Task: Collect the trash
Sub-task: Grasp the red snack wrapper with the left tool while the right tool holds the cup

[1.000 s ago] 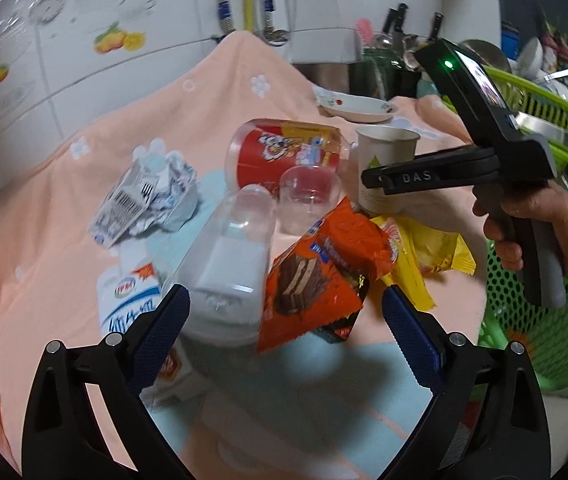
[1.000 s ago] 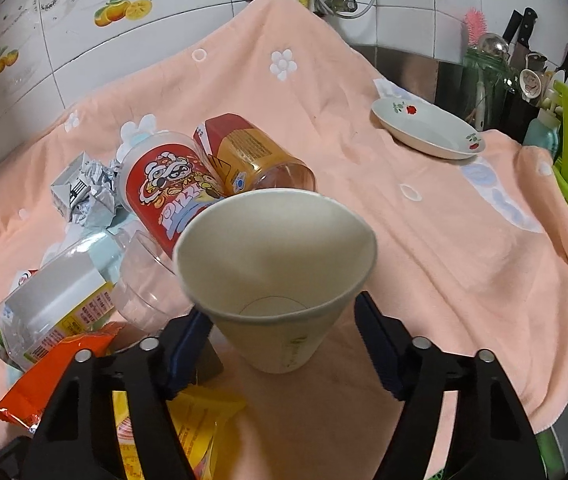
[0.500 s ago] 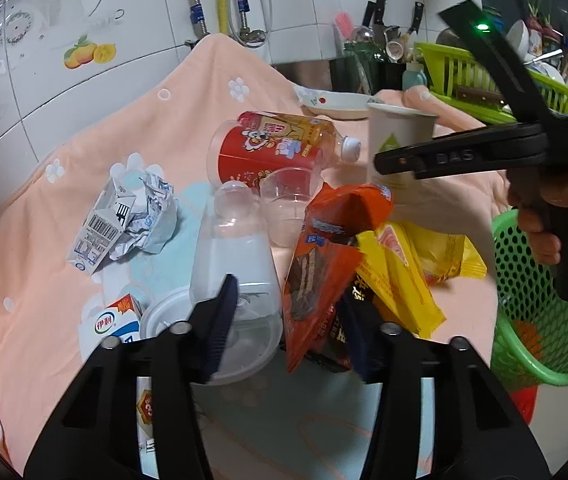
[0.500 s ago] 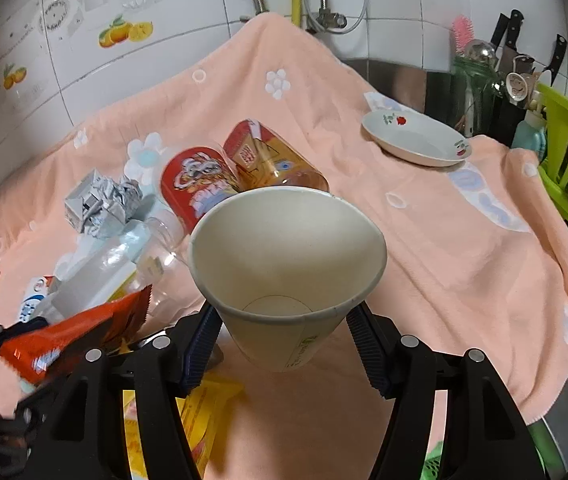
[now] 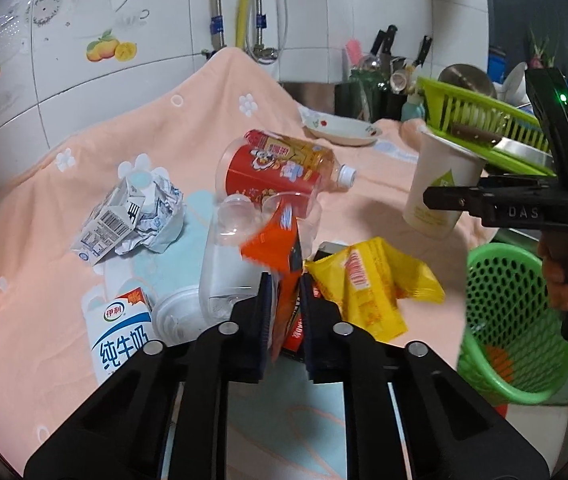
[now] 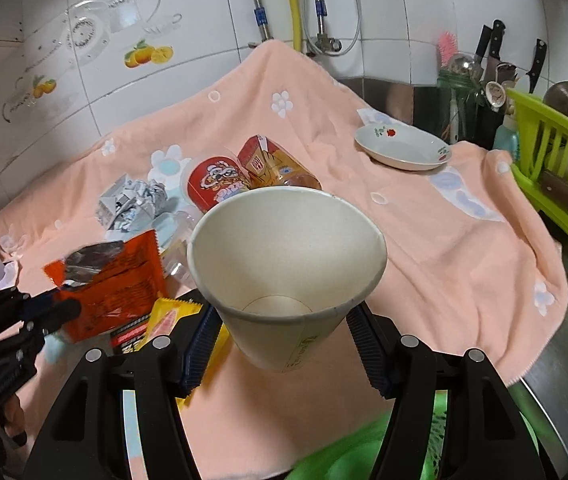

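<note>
My left gripper is shut on an orange snack wrapper and holds it up above the peach towel. My right gripper is shut on a white paper cup, lifted off the towel; the cup also shows in the left wrist view, near a green mesh basket at the counter's right edge. The orange wrapper shows in the right wrist view at the left. A yellow wrapper lies on the towel beside a dark wrapper.
On the towel lie a red-labelled plastic bottle, a clear plastic bottle, a crumpled carton, a milk carton and a white dish. A green dish rack and a knife holder stand at the right.
My left gripper has closed on the orange wrapper and lifted it off the pile. My right gripper has raised the paper cup and carried it right, towards the green basket.
</note>
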A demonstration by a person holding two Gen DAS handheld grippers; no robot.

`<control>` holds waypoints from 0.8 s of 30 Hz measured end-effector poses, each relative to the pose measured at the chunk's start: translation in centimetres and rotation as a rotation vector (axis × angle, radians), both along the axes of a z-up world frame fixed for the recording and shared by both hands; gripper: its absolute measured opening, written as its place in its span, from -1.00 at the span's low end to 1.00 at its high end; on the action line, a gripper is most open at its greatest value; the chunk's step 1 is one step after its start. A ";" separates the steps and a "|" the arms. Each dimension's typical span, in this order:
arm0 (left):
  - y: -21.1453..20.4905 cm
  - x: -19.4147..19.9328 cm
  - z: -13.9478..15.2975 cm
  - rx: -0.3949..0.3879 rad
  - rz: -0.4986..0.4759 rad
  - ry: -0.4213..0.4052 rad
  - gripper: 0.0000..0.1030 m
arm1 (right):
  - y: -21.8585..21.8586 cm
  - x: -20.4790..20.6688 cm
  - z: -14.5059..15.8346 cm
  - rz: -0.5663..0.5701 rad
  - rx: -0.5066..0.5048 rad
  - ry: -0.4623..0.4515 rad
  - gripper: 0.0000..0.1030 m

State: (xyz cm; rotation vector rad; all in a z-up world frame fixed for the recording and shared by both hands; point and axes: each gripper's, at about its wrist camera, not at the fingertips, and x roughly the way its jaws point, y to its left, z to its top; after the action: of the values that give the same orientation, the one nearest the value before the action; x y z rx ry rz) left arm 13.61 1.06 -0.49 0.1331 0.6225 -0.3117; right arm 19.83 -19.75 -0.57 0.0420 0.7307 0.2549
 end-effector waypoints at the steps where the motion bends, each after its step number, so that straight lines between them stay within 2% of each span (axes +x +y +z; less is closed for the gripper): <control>1: 0.0 -0.2 0.1 0.003 -0.002 -0.003 -0.77 | -0.1 -0.5 0.2 0.000 0.001 -0.005 0.18; 6: 0.5 0.1 -0.1 -0.043 0.017 0.031 -0.76 | -0.5 -2.2 0.7 -0.003 -0.011 -0.022 0.18; 11: 0.7 0.6 -0.4 -0.065 0.019 0.039 -0.66 | -0.7 -3.0 0.6 -0.003 -0.015 -0.026 0.18; 12: 0.6 0.7 -0.4 -0.064 0.015 0.042 -0.53 | -0.8 -3.1 0.5 -0.004 -0.012 -0.024 0.18; 13: 0.5 0.9 -0.5 -0.063 0.011 0.047 -0.26 | -0.8 -3.1 0.5 -0.004 -0.010 -0.022 0.18; 15: 0.3 1.1 -0.6 -0.057 0.009 0.043 -0.09 | -1.0 -3.1 0.4 -0.007 -0.007 -0.020 0.18; 24: -0.6 2.6 -1.4 -0.078 -0.004 0.065 -0.09 | -1.3 -3.1 -0.4 -0.015 -0.004 -0.006 0.18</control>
State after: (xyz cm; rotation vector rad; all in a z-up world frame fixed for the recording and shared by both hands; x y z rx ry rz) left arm 16.18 0.47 -1.94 0.0502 0.6733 -0.3447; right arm 16.71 -21.05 -0.93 0.0426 0.7243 0.2396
